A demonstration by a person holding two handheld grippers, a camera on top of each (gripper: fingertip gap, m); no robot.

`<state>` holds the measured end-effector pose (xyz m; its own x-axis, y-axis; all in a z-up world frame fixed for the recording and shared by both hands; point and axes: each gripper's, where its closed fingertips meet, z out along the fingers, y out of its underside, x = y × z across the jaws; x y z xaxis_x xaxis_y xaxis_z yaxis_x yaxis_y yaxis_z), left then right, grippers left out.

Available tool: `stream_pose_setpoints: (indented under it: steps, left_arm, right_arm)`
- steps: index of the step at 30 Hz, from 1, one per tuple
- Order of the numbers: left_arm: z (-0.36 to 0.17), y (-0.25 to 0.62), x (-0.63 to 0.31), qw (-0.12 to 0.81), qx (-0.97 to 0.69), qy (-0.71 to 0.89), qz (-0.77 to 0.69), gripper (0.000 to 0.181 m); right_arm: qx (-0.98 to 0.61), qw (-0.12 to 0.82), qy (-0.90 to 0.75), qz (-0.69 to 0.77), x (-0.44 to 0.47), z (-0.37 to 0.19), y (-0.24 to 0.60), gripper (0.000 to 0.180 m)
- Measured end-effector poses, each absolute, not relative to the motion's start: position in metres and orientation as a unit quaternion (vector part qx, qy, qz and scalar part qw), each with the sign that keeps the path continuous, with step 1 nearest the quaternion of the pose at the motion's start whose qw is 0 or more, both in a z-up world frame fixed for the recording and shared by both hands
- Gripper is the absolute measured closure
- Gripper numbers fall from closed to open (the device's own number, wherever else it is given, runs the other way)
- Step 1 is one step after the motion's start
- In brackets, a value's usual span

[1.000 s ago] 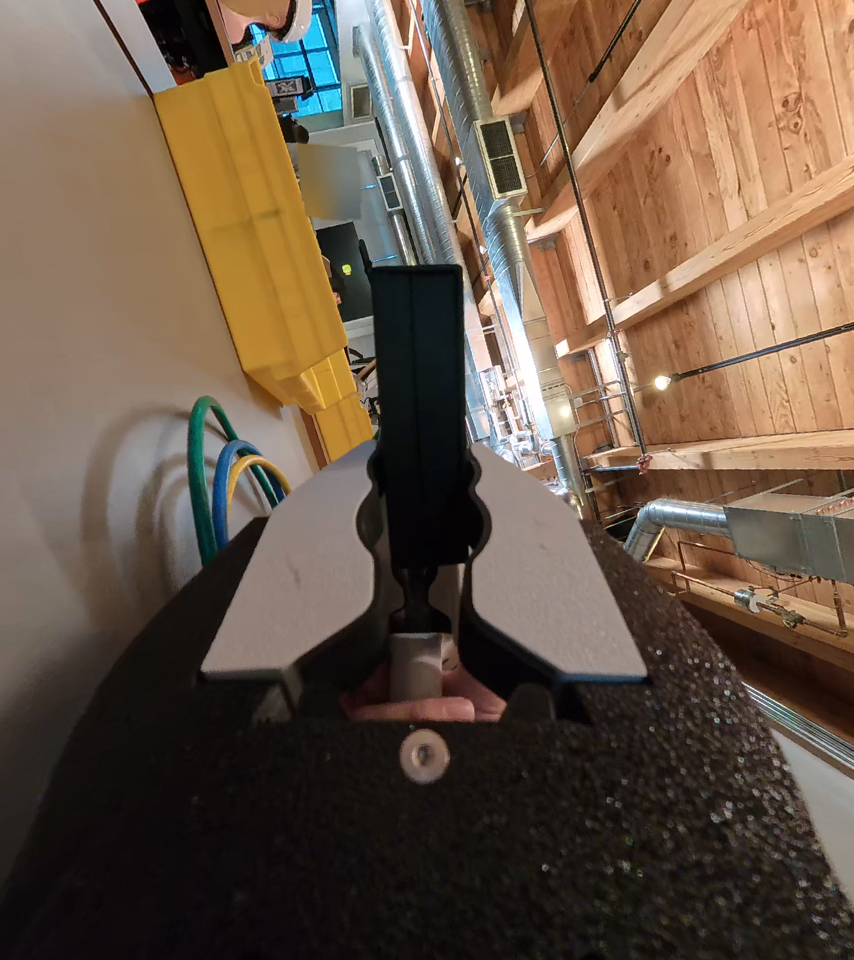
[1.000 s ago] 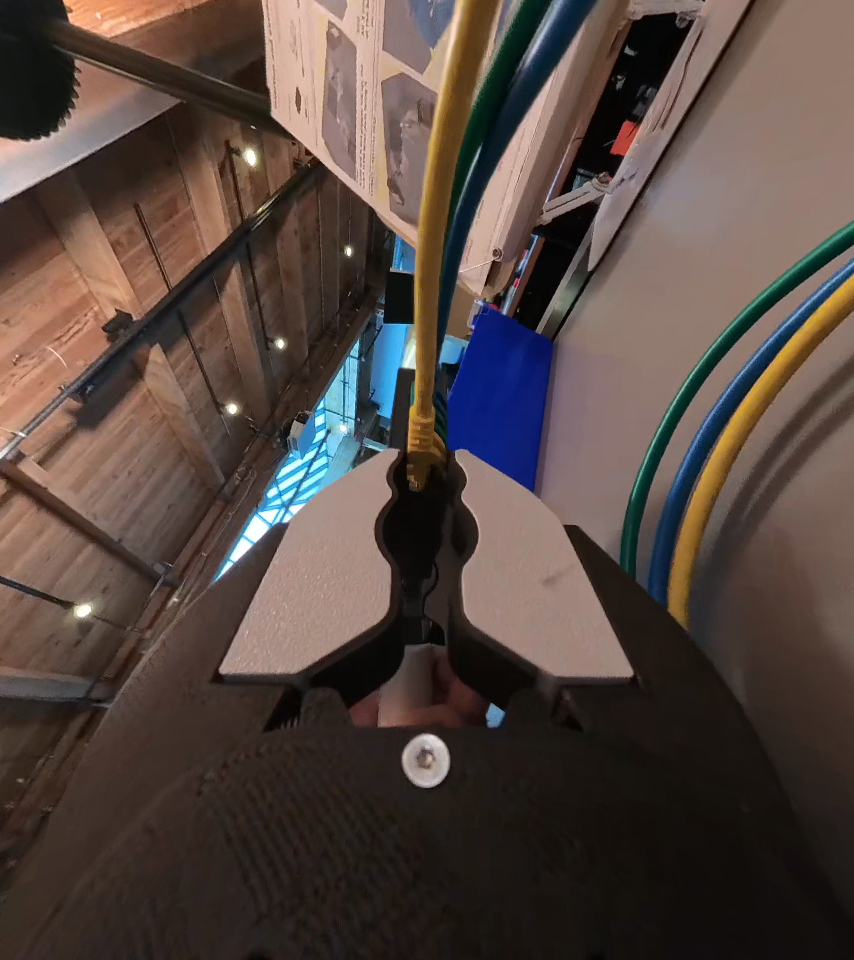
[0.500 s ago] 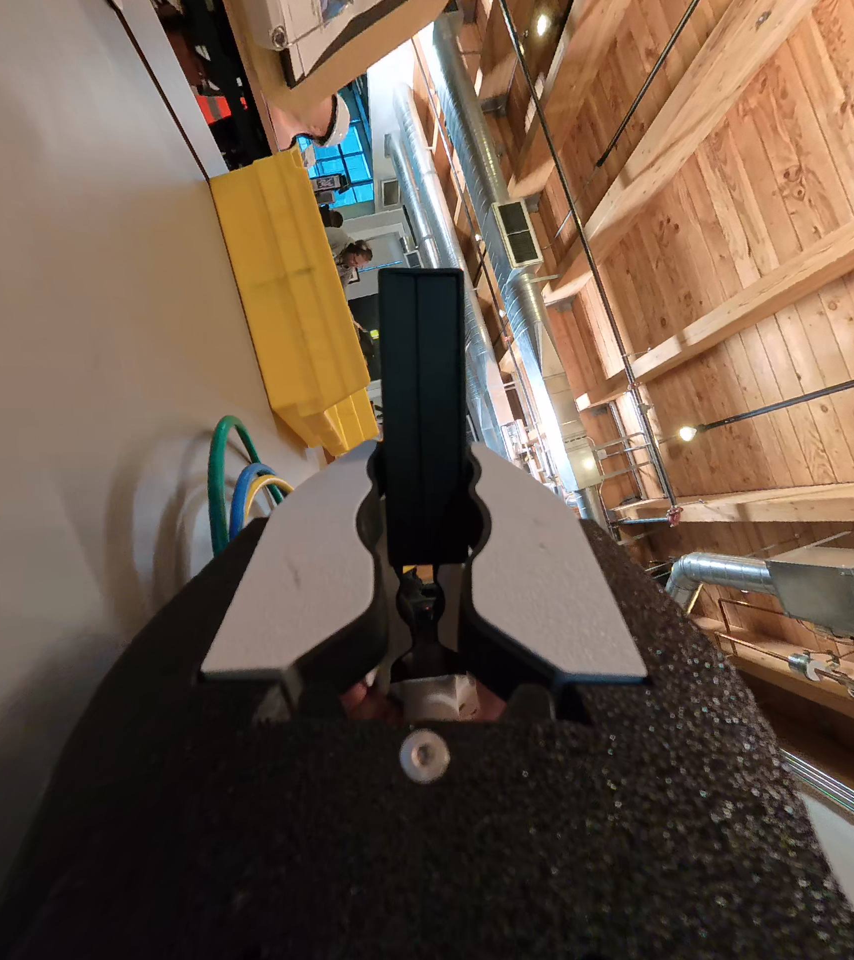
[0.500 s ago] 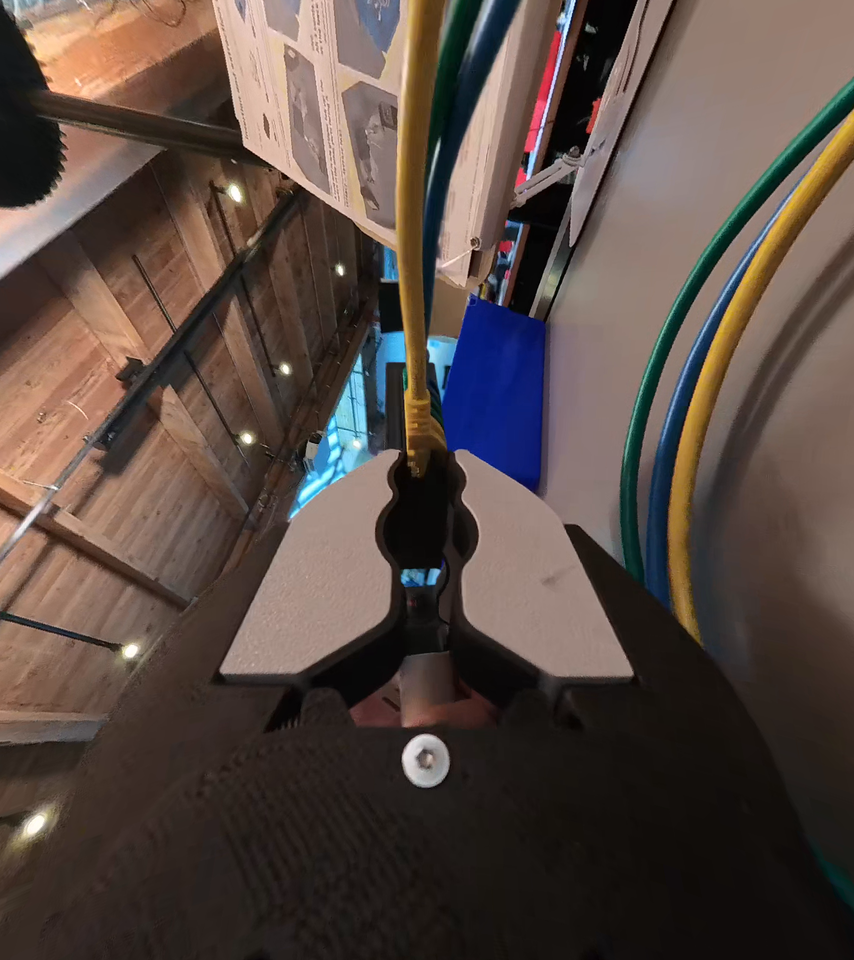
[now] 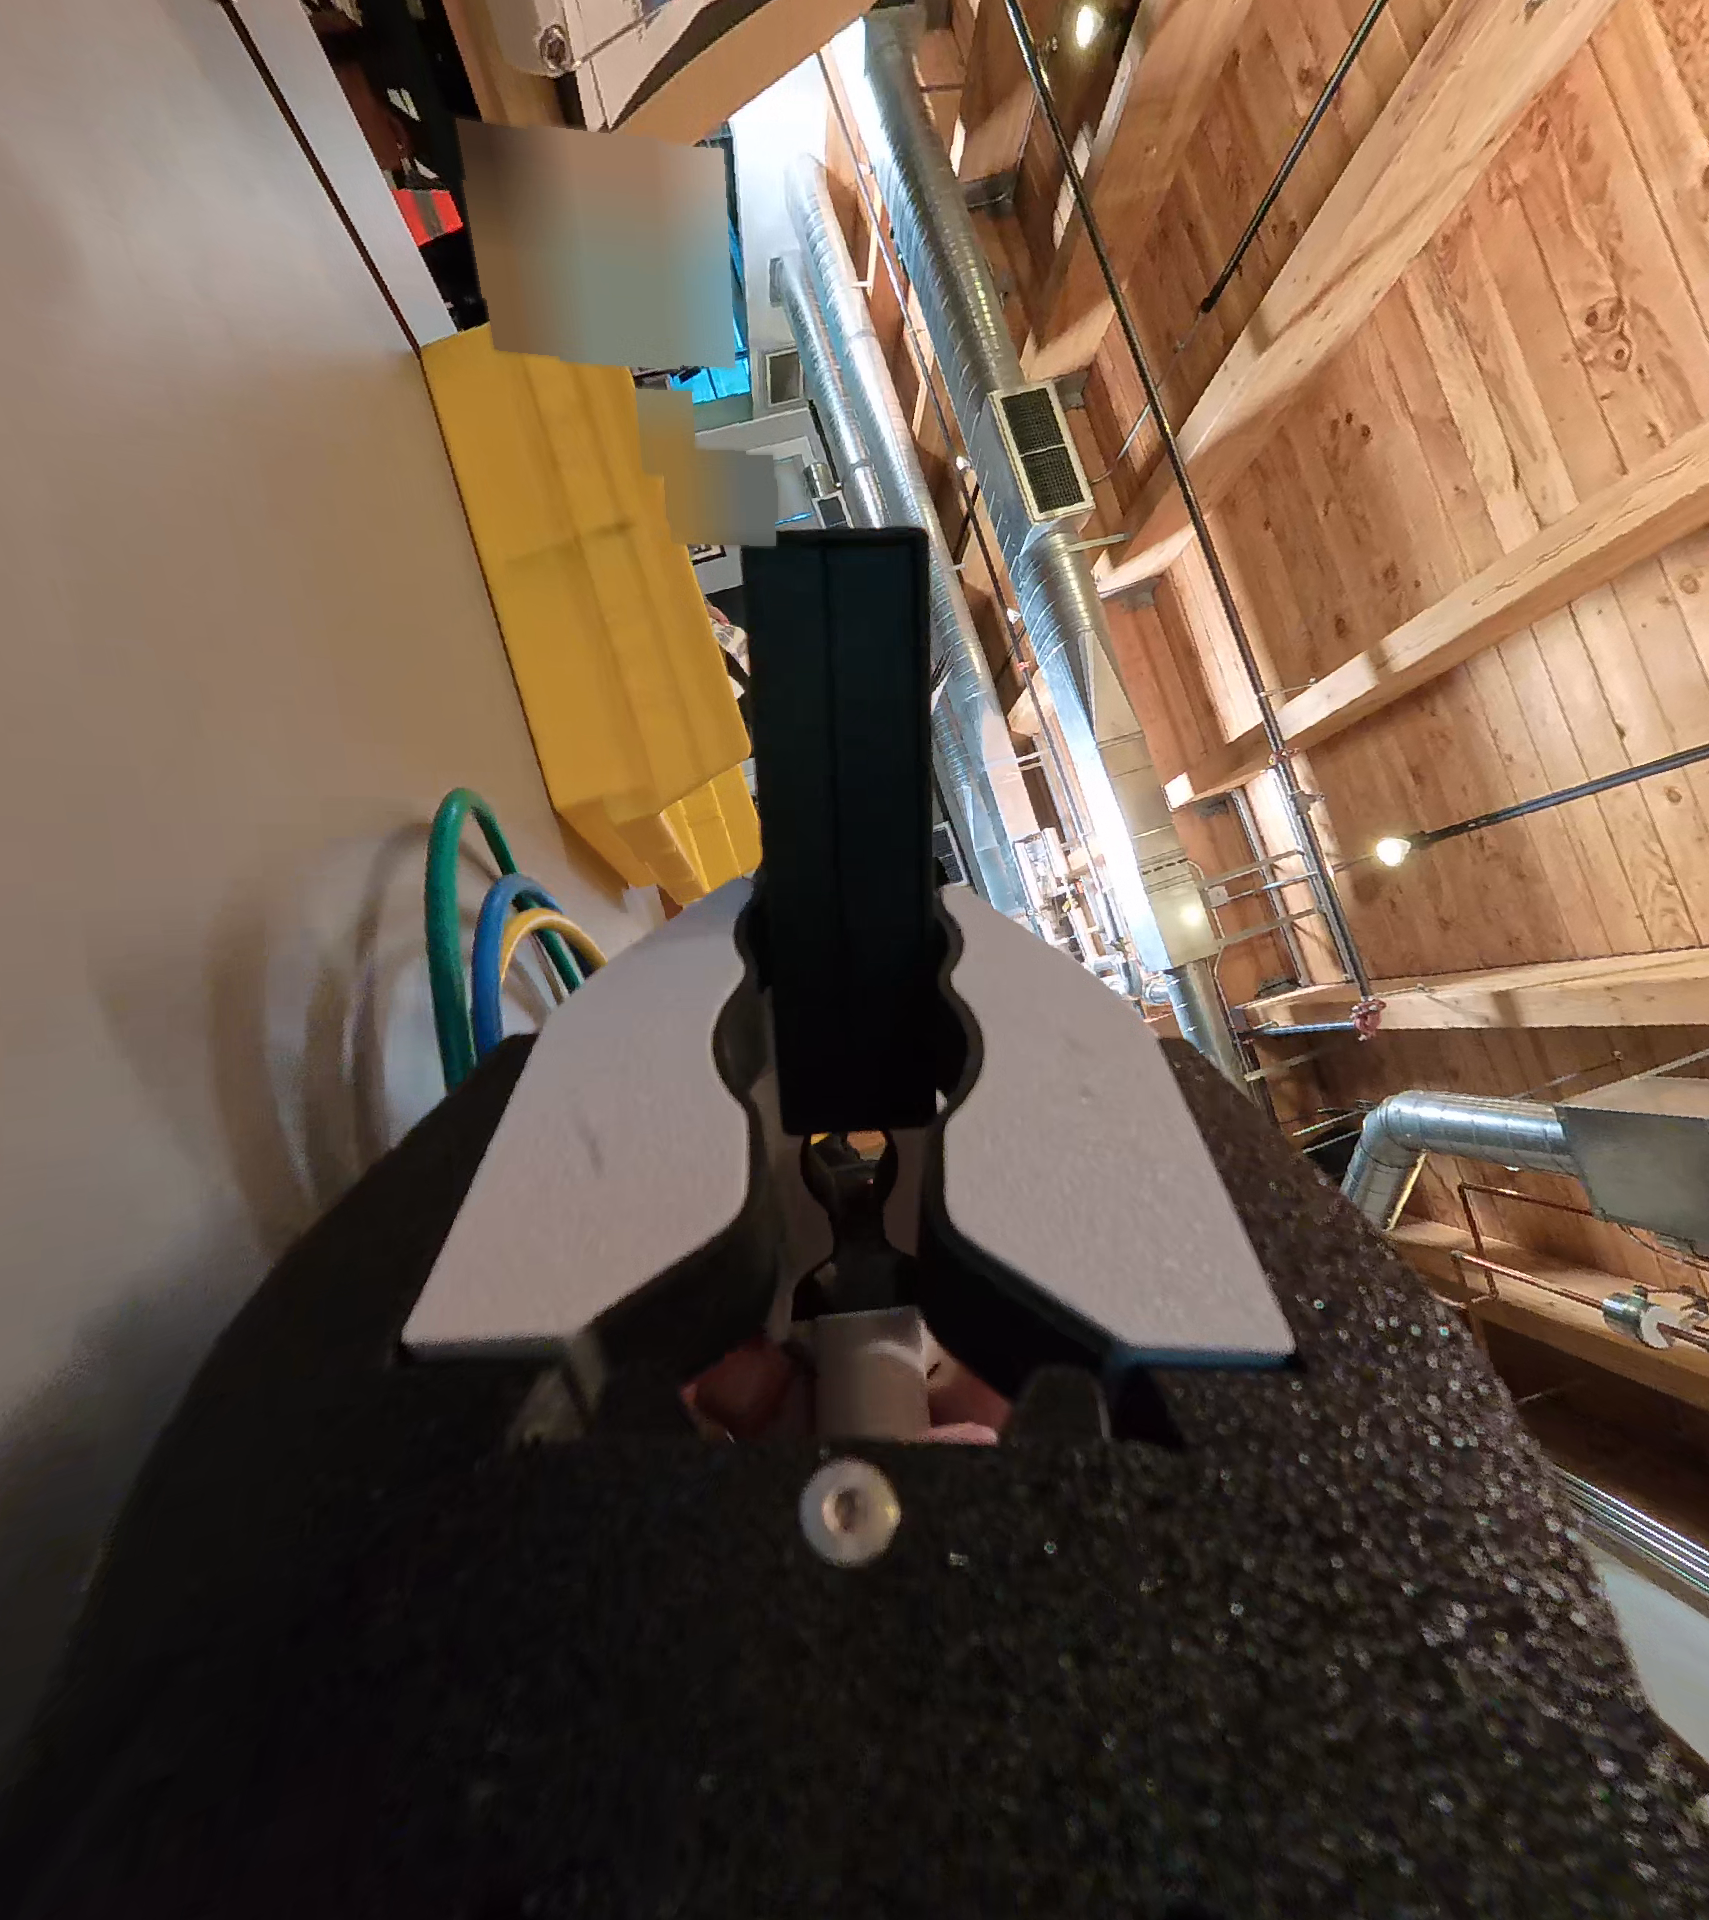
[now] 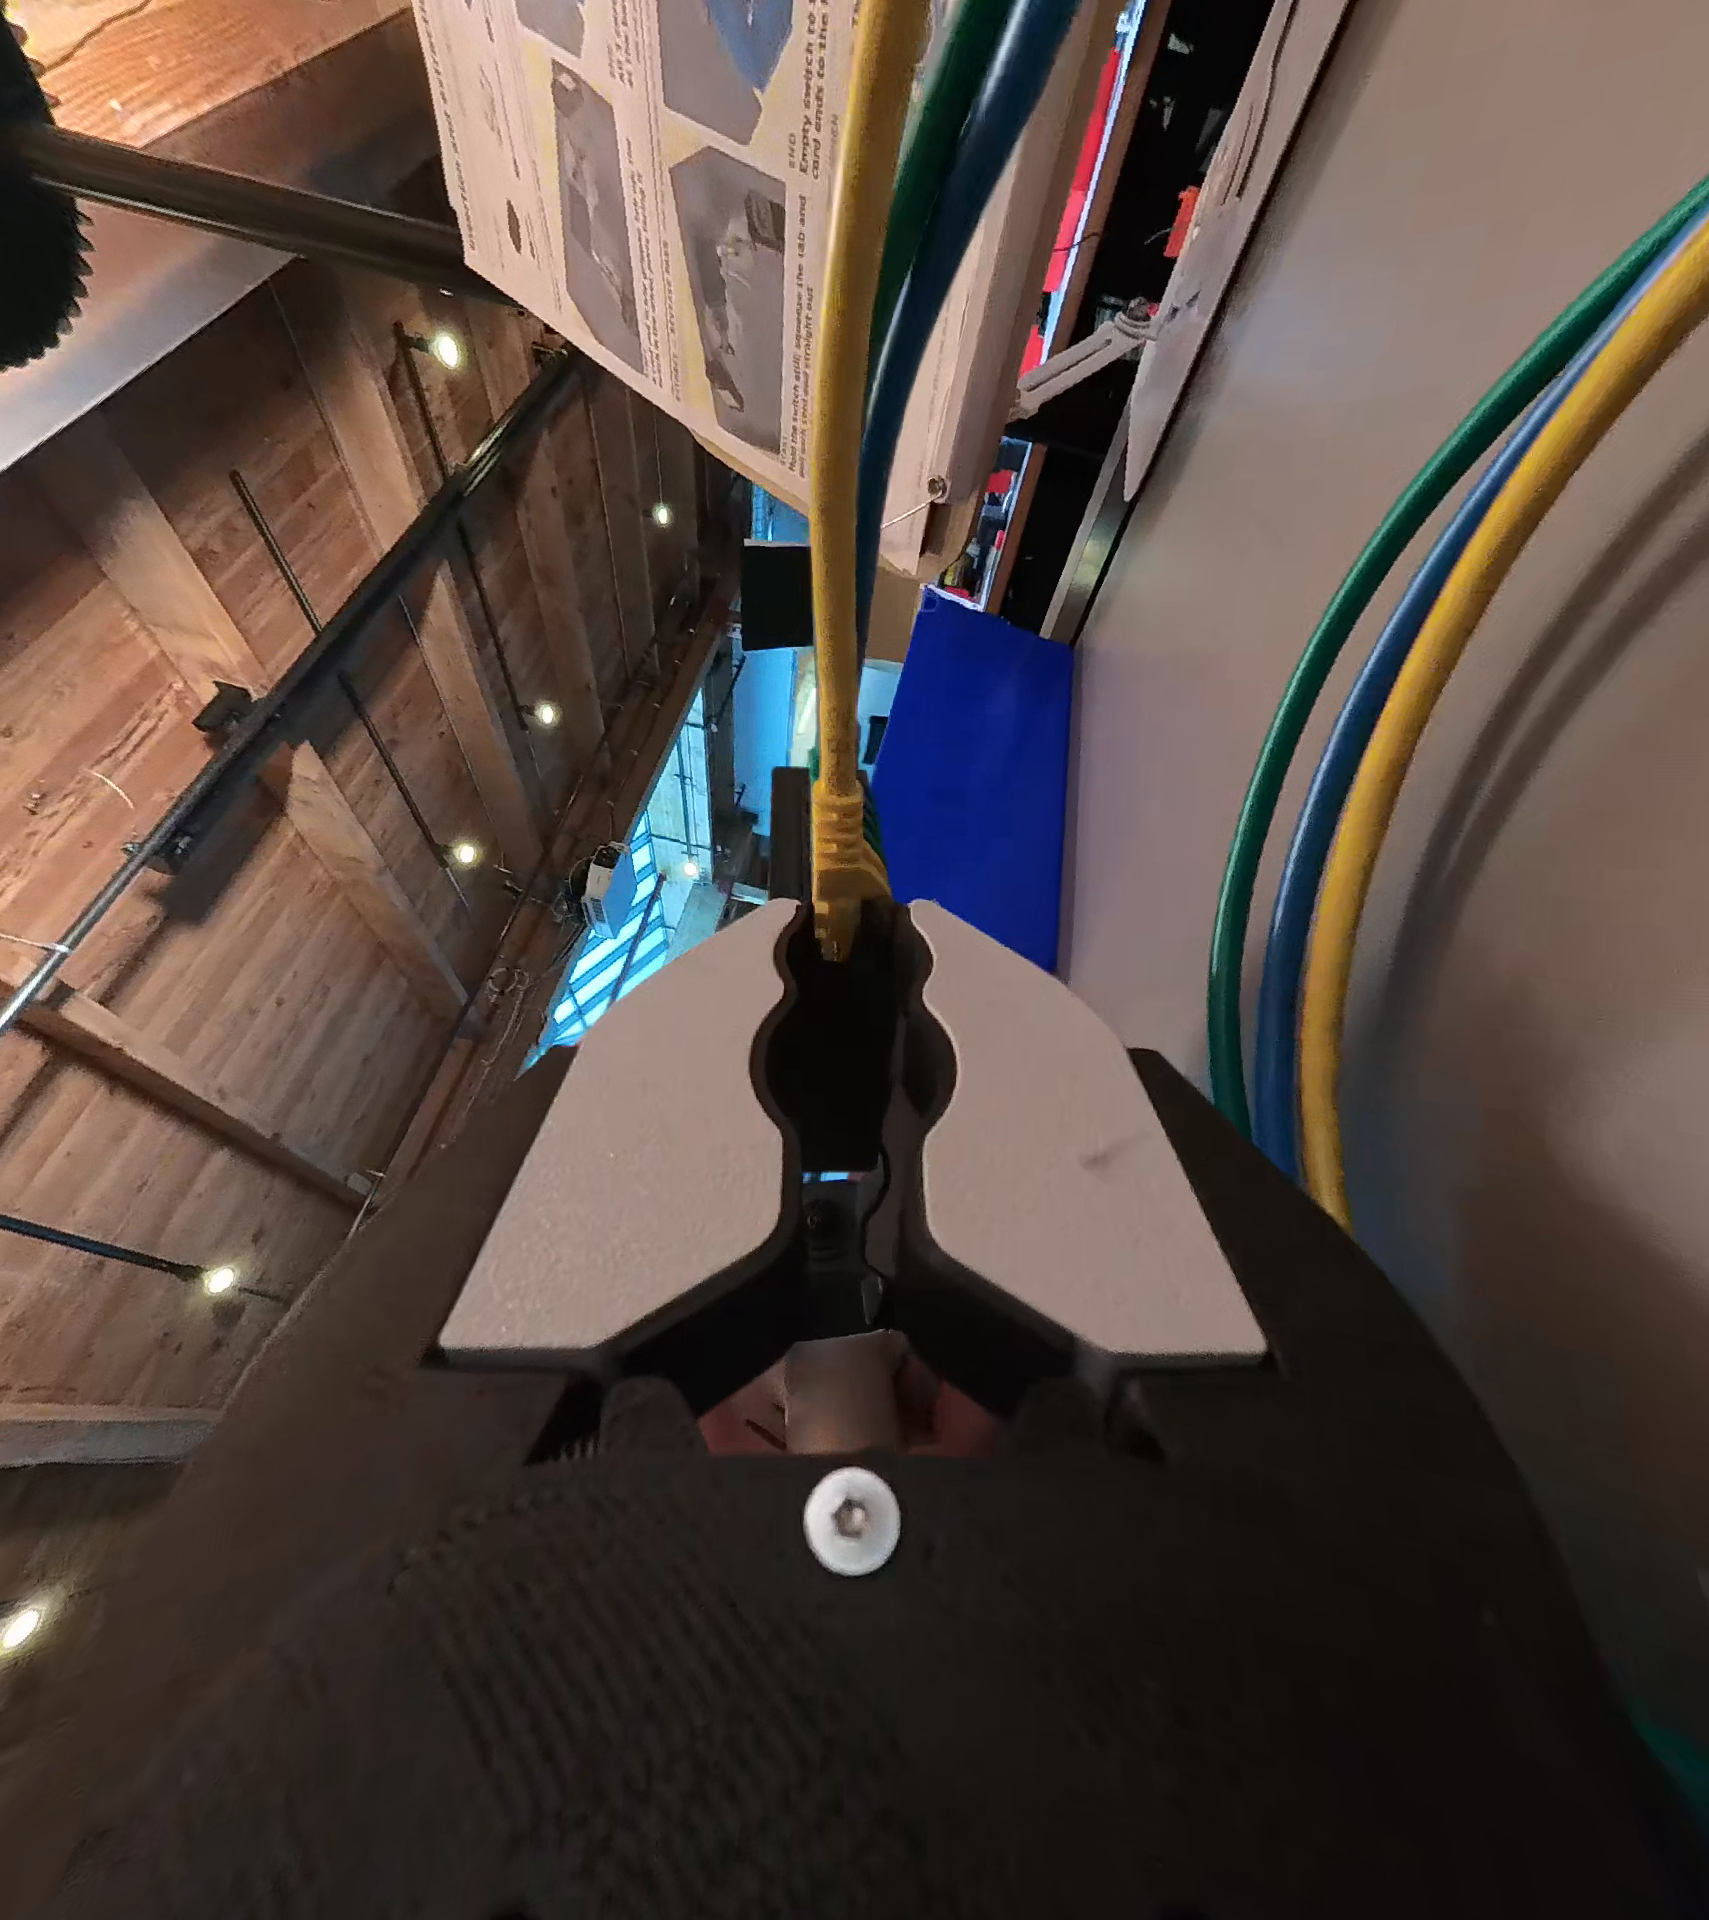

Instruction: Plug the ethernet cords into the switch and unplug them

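In the left wrist view my left gripper (image 5: pixel 845 904) is shut on the black switch (image 5: pixel 839 779), held edge-on and sticking out past the fingertips. Green (image 5: pixel 439 935), blue (image 5: pixel 491 956) and yellow (image 5: pixel 559 925) cord loops lie on the table behind the left finger. In the right wrist view my right gripper (image 6: pixel 855 914) is shut on the yellow cord's plug (image 6: pixel 834 852). The yellow cord (image 6: pixel 845 416) runs up out of frame, with green and blue cords behind it. A dark shape fills the jaws below the plug; I cannot tell what it is.
The grey table (image 5: pixel 154 623) stands at the left edge of the left view and the right edge of the right view (image 6: pixel 1608 520). Stacked yellow bins (image 5: pixel 601 623) and a blue bin (image 6: pixel 975 779) sit on it. A printed sheet (image 6: pixel 642 208) hangs above the cords.
Both views have tilted a little; the yellow bins sit lower and nearer in the left view. The cord loops have swung in the right view. Both grips are unchanged.
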<state>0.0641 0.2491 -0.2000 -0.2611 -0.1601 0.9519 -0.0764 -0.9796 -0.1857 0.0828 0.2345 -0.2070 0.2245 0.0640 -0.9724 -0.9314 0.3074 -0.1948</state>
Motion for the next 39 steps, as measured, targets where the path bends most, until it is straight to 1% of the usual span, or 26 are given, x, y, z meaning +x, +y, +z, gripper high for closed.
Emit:
stream_pose_setpoints:
  steps: [8,16,21,30,35,39]
  left_arm:
    - [-0.198,0.251,0.062,0.060,-0.602,0.107,-0.789,0.153]
    - [-0.200,0.252,0.058,0.066,-0.583,0.094,-0.805,0.153]
    - [-0.200,0.247,0.060,0.070,-0.586,0.126,-0.798,0.153]
    - [-0.204,0.248,0.062,0.050,-0.595,0.146,-0.789,0.153]
    - [-0.210,0.253,0.062,0.066,-0.602,0.162,-0.779,0.154]
    - [-0.212,0.254,0.063,0.019,-0.586,0.121,-0.801,0.154]
  right_arm:
    - [-0.460,0.640,0.469,0.398,0.081,-0.205,0.238,0.166]
    - [-0.479,0.648,0.443,0.394,0.079,-0.205,0.241,0.166]
    - [-0.472,0.663,0.432,0.388,0.082,-0.203,0.239,0.166]
    - [-0.475,0.664,0.423,0.393,0.083,-0.206,0.240,0.167]
    - [-0.502,0.661,0.409,0.380,0.082,-0.213,0.244,0.168]
    - [-0.515,0.663,0.391,0.376,0.082,-0.212,0.245,0.168]
